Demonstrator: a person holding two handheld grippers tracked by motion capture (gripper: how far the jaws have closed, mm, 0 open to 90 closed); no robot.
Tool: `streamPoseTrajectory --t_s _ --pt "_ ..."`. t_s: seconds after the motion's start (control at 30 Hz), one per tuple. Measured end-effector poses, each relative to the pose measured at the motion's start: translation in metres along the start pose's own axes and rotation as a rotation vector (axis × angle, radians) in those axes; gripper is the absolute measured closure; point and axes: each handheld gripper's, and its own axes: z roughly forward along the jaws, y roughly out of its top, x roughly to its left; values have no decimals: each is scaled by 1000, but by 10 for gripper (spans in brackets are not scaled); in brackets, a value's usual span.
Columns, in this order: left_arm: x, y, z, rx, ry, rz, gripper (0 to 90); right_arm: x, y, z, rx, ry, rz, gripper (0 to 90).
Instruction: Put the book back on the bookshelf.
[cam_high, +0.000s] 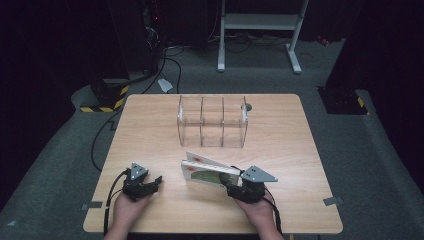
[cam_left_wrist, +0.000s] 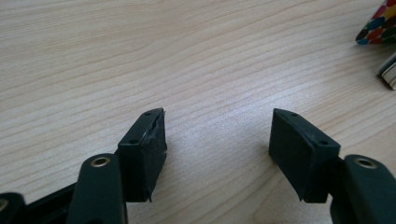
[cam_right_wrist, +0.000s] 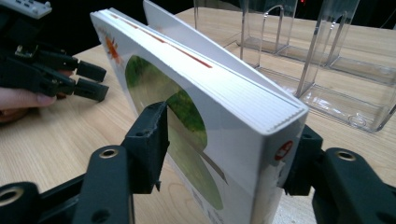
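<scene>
Near the wooden table's (cam_high: 150, 130) front edge, the right gripper (cam_right_wrist: 224, 154) clamps a stiff, glossy white book (cam_right_wrist: 196, 107) by its spine end; pages may splay. The left gripper (cam_left_wrist: 217, 140) rests half-open, empty.

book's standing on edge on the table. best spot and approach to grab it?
Grip the book near its spine end, one jaw on each cover, coming in level from that end. It stands on its long edge with the back cover splaying loose, so squeezing both covers keeps it shut. The right gripper already straddles it there.
</scene>
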Motion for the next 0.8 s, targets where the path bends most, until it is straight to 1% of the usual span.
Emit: streamPoseTrajectory --t_s 0.07,0.1,0.13,0.17,0.23,0.43,0.47,0.5,0.53,0.6,0.63,0.67,0.73,0.77,0.8 --pt "0 0 0 0 0 0 364 1 0 -1 3 3 0 447" --pt "0 0 0 -1 1 0 364 1 0 -1 1 11 5 476" --pt "0 0 0 0 0 0 364 1 0 -1 1 11 5 476" --pt "0 0 0 -1 0 0 364 1 0 -2 0 17 0 495" --pt "0 0 0 -1 0 1 364 5 -1 -1 0 26 -31 544" --pt "0 0 0 0 -3 4 359 11 -1 0 2 45 -57 600" --pt "0 0 0 0 -3 5 359 13 -1 0 2 47 -68 613" --pt "0 0 0 -1 -3 5 359 14 -1 0 5 44 -79 621" --pt "0 0 0 0 -2 8 357 16 0 0 7 46 -87 649" --pt "0 0 0 1 -5 6 356 17 0 0 6 48 -91 663" --pt "0 0 0 1 -6 6 353 20 -1 1 3 47 -110 705" --pt "0 0 0 1 -6 6 352 20 -1 1 3 47 -110 705" --pt "0 0 0 0 -8 8 351 23 0 2 13 48 -127 736" --pt "0 0 0 -1 -9 8 351 25 2 2 23 33 -139 737" --pt "0 0 0 0 -7 9 351 25 2 3 27 31 -142 738"
